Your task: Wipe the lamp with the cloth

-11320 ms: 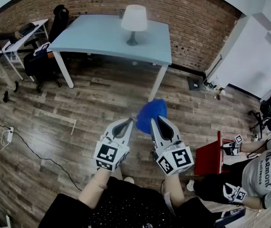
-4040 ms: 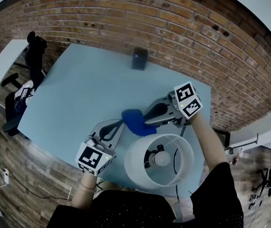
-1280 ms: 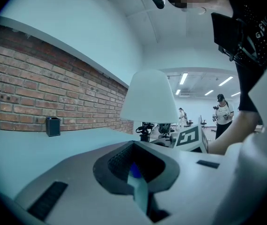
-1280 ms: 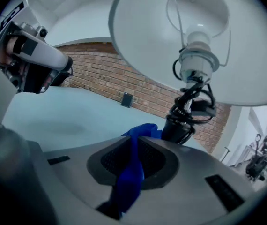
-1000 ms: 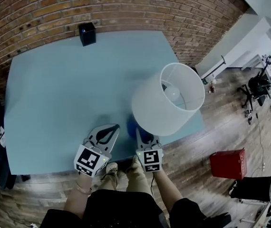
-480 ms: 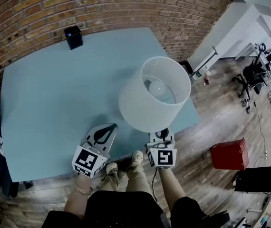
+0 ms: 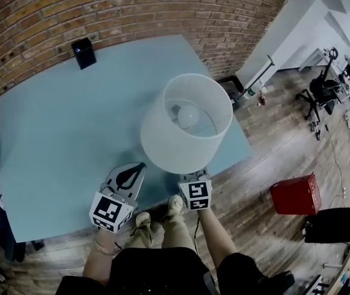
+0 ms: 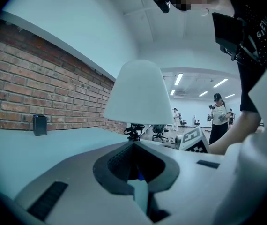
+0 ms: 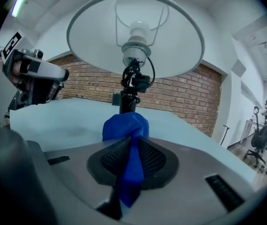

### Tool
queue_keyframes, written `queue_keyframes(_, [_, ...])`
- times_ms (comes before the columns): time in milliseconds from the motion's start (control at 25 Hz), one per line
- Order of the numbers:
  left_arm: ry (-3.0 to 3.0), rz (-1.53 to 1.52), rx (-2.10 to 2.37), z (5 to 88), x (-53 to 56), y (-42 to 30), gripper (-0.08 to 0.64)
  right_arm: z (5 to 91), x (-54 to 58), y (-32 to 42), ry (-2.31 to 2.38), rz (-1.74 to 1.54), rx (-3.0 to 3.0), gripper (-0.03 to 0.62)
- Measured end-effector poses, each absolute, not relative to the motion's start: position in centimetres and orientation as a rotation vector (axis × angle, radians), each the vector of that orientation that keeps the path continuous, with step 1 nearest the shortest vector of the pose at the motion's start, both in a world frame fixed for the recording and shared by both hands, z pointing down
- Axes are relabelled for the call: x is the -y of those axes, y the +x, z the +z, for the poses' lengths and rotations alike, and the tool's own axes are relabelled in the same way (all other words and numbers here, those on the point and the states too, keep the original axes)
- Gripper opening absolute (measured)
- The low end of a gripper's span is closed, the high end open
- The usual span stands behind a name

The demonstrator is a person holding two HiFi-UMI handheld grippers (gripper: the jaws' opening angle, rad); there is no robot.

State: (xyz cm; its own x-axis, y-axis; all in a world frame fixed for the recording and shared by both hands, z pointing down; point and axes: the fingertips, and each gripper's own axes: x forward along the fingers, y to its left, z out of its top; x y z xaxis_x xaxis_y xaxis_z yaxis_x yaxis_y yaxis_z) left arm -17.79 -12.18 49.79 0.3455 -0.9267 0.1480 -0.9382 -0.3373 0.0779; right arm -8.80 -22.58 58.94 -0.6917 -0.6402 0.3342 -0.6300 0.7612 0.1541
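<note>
Counting two grippers, one lamp, one cloth, one bulb. Holding the left gripper [image 7: 137, 168] left of the lamp [image 7: 186, 128] and just in front of its white shade [image 7: 156, 143], with tips pressed together on nothing. Reaching under the lamp's near rim with the right gripper [image 9: 129, 142], clamping narrow on the blue cloth [image 9: 124, 125] and bunching it past the tips, close before the lamp's dark stem [image 9: 126, 102]; cannot tell whether touching or apart. Looking up from there into the shade at the single bulb [image 9: 138, 32].

Standing the lamp near the front right corner of a pale blue table [image 7: 58, 115]. Showing one small black box [image 7: 84, 53] far behind and left of the lamp, against a brick wall [image 7: 101, 11]. Showing wood floor [image 7: 273, 158] right of the lamp, with one red box [image 7: 295, 193] and, farther off, a black office chair [image 7: 321, 91].

Losing the right gripper's jaws and the cloth under the shade in the head view, with only the marker cube [image 7: 194, 194] showing. Hiding the lamp's base in every view. Glimpsing a speck of blue behind the left gripper's closed tips, too small to name.
</note>
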Motion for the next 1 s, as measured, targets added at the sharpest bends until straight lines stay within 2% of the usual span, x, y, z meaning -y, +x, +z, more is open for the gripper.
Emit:
queue_keyframes(200, [2.432,0.133,1.721,49.5,12.3,-17.9,0.009,58.4,22.6,-7.4,0.907,0.154,2.704,0.055])
queue_keyframes(400, [2.445,0.154,1.756,49.4,14.1,-18.9,0.009,55.2,26.2,-3.6,0.766,0.652,3.047,0.055])
queue_keyframes(600, [2.386,0.182,1.817,50.0,15.2,-20.7,0.008,53.6,29.2,-5.0,0.491,1.048,3.215,0.055])
queue_keyframes(800, [2.358,0.192,1.841,50.1,16.2,-20.9,0.009,53.3,29.7,-8.5,0.174,1.229,3.209,0.055])
queue_keyframes(1000, [2.332,0.187,1.852,50.7,16.8,-21.3,0.009,55.2,28.9,-11.3,0.055,1.149,3.089,0.055])
